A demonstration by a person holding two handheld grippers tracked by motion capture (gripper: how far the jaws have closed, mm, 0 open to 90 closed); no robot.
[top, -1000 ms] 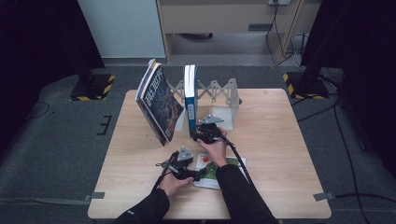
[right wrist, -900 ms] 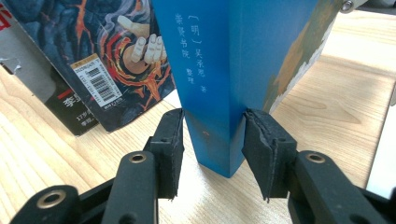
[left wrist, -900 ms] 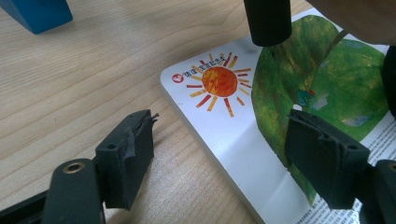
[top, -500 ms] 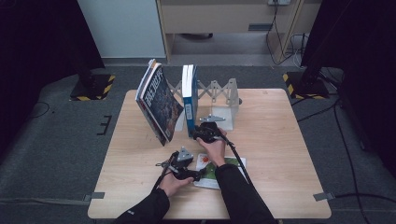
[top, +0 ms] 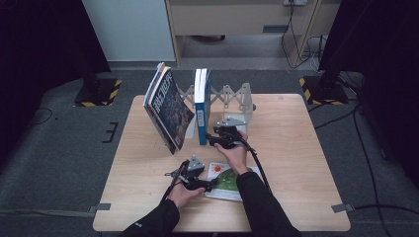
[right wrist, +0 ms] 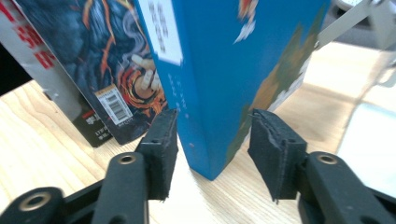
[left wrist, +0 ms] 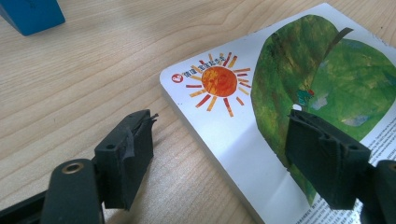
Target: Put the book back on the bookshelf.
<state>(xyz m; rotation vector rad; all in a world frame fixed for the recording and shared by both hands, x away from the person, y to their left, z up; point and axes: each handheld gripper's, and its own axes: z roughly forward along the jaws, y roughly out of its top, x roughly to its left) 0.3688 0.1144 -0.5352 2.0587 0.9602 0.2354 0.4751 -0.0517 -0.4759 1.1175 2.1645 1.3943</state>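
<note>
Right gripper [right wrist: 212,154] fingers just opened, straddling blue book [right wrist: 233,70] edge

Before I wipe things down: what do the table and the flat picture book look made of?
Table: pale wood or wood-look laminate, matt, with visible grain lines. Picture book: printed card or paper with a smooth, slightly glossy cover; its white edge looks thick.
</note>
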